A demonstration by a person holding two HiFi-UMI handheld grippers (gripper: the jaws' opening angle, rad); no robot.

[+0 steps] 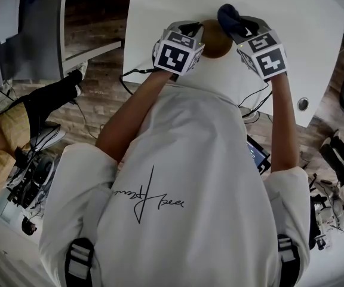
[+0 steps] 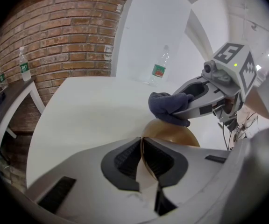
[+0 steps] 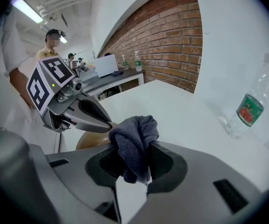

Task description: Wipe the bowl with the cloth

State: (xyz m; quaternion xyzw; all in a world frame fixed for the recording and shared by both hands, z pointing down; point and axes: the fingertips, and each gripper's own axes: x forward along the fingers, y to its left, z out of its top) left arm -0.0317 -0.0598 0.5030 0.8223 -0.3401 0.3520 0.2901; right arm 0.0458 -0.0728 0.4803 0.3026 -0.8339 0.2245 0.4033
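Left hand-held gripper (image 2: 142, 147) being clenched on the thin rim of the brown bowl (image 2: 174, 135), bowl being held just ahead of its jaws, right hand-held gripper (image 3: 132, 149) being clamped on the bunched dark cloth (image 3: 135, 132), cloth being pressed onto the bowl's far side

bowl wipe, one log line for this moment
left gripper shut on bowl rim | right gripper shut on cloth | cloth against bowl
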